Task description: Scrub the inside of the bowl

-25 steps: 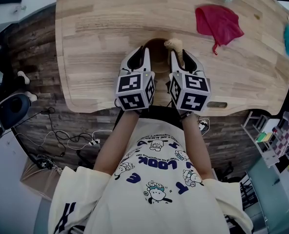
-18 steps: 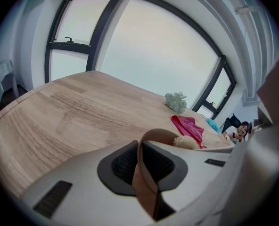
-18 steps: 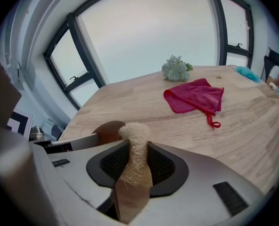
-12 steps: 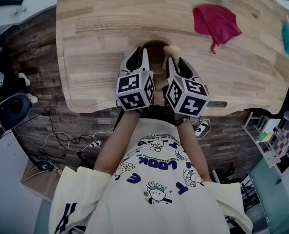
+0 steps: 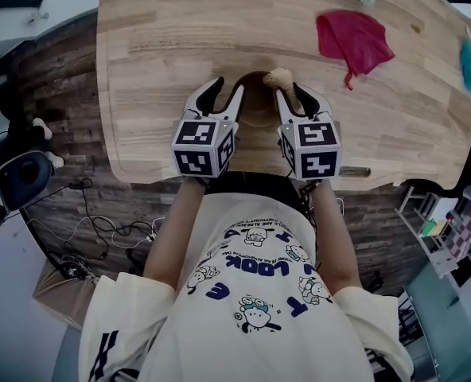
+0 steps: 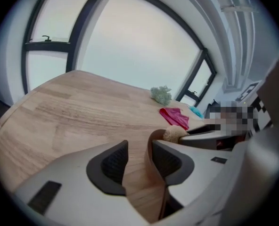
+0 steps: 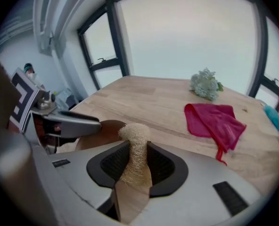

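Wooden table (image 5: pixel 156 54), bowl (image 5: pixel 258 106) at its near edge.
Its rim was straddled by the left gripper (image 5: pixel 224 91), jaws just opened apart; a loofah (image 5: pixel 280 76) was clamped by the right gripper (image 5: pixel 293 95).

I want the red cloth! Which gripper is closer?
Right. The right gripper, gripping the loofah, is at the bowl edge facing the red cloth; the left gripper, jaws just opened around its wall, is opposite.

Cream cartoon-print T-shirt (image 5: pixel 255 297) with navy lettering; grey left gripper (image 5: pixel 226 89) and right gripper (image 5: pixel 293 92), black-padded fingers (image 6: pixel 110 166), black-and-white marker cubes (image 5: pixel 202 146).
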Action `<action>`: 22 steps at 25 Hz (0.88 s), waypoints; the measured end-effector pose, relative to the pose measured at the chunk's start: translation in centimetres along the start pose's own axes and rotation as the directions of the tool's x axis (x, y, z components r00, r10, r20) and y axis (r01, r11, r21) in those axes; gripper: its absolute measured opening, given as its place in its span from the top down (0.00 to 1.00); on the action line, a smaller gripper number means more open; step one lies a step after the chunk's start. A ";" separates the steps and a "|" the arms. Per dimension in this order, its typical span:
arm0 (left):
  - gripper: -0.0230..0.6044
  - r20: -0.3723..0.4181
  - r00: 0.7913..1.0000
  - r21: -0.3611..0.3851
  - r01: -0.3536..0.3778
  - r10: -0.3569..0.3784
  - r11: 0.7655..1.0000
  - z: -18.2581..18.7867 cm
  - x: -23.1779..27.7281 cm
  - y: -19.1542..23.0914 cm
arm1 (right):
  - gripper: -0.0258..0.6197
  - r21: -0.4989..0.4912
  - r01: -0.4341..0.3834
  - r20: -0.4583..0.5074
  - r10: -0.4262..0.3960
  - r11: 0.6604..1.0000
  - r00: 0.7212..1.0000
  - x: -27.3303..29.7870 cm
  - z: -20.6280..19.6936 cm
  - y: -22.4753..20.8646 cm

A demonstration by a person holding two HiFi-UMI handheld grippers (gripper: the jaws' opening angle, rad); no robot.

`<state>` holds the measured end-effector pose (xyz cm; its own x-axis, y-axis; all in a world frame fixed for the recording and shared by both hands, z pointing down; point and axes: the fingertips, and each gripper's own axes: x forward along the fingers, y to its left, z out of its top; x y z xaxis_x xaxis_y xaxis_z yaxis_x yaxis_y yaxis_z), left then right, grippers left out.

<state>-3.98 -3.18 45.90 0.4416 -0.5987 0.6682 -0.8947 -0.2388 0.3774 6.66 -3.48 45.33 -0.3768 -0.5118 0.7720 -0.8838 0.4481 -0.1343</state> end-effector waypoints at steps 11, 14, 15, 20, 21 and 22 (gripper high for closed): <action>0.72 -0.348 0.935 0.508 0.252 -0.071 0.824 -2.1 1.5 -2.1 | 0.77 -0.541 -0.150 -0.082 0.126 0.827 0.989 0.8 1.3 4.0; 0.85 -0.370 0.927 0.492 0.254 -0.064 0.833 -2.6 1.7 -2.2 | 0.77 -0.562 -0.159 -0.088 0.133 0.811 0.987 0.9 1.1 4.7; 0.89 -0.369 0.927 0.476 0.247 -0.064 0.844 -2.7 1.8 -2.1 | 0.77 -0.563 -0.158 -0.088 0.132 0.811 0.987 0.9 1.1 4.7; 0.90 -0.333 0.940 0.380 0.211 -0.079 0.900 -2.5 1.9 -1.9 | 0.77 -0.503 -0.147 -0.086 0.121 0.852 0.989 1.2 0.9 4.2; 0.90 -0.322 0.943 0.372 0.202 -0.078 0.906 -2.5 1.9 -1.9 | 0.77 -0.483 -0.142 -0.086 0.114 0.864 0.990 1.3 0.9 4.1; 0.90 -0.312 0.947 0.365 0.193 -0.075 0.911 -2.4 1.9 -1.9 | 0.77 -0.462 -0.136 -0.088 0.107 0.876 0.990 1.4 0.9 3.9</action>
<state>-1.28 -2.03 47.97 0.5063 -0.3109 0.8043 -0.7541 -0.6121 0.2381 2.45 -3.05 45.33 -0.4437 -0.3945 0.8047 -0.5954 0.8009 0.0644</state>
